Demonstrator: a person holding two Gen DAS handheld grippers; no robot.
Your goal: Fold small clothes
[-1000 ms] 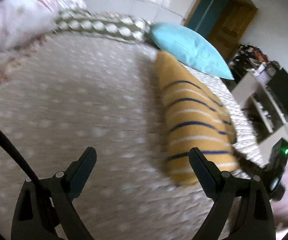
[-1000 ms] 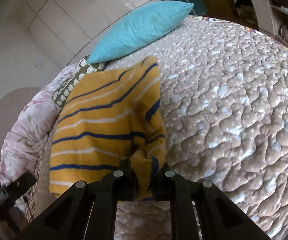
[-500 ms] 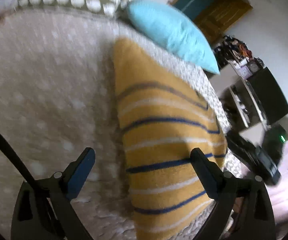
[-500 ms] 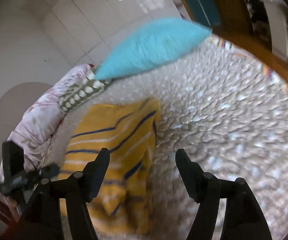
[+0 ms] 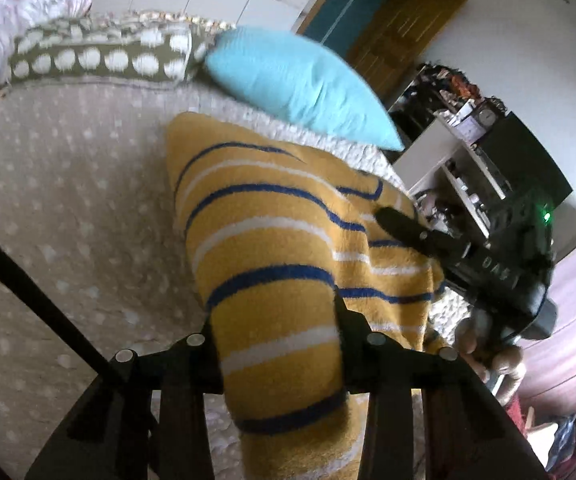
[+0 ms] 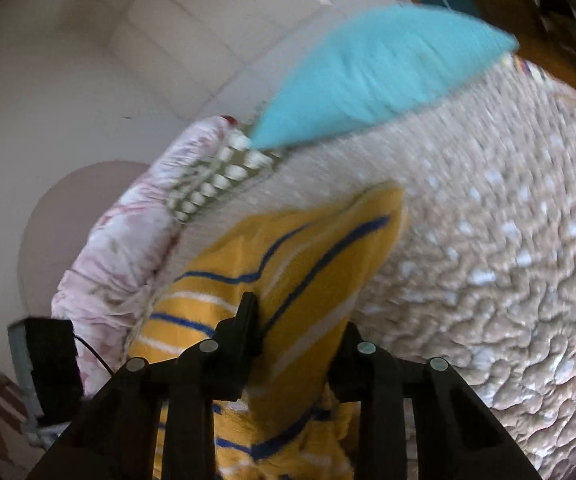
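Note:
A yellow garment with blue and white stripes (image 5: 272,248) lies on the beige quilted bed (image 5: 60,208). My left gripper (image 5: 276,332) has its jaws partly closed around the garment's near edge, with cloth filling the gap between the fingers. My right gripper (image 6: 296,328) also has its jaws around a raised fold of the same garment (image 6: 312,264). In the left wrist view the right gripper (image 5: 420,236) rests on the garment's right side. In the right wrist view the left gripper's body (image 6: 48,356) shows at the lower left.
A turquoise pillow (image 5: 300,84) and a green bolster with white dots (image 5: 100,56) lie at the head of the bed. A pink floral blanket (image 6: 128,256) is bunched on the bed's left side. White shelves (image 5: 468,168) and a wooden door (image 5: 400,28) stand past the bed's right edge.
The right gripper let go of the garment, opened, then came back around a fold. The left gripper moved from bare bed onto the garment's edge and its jaws narrowed on it.

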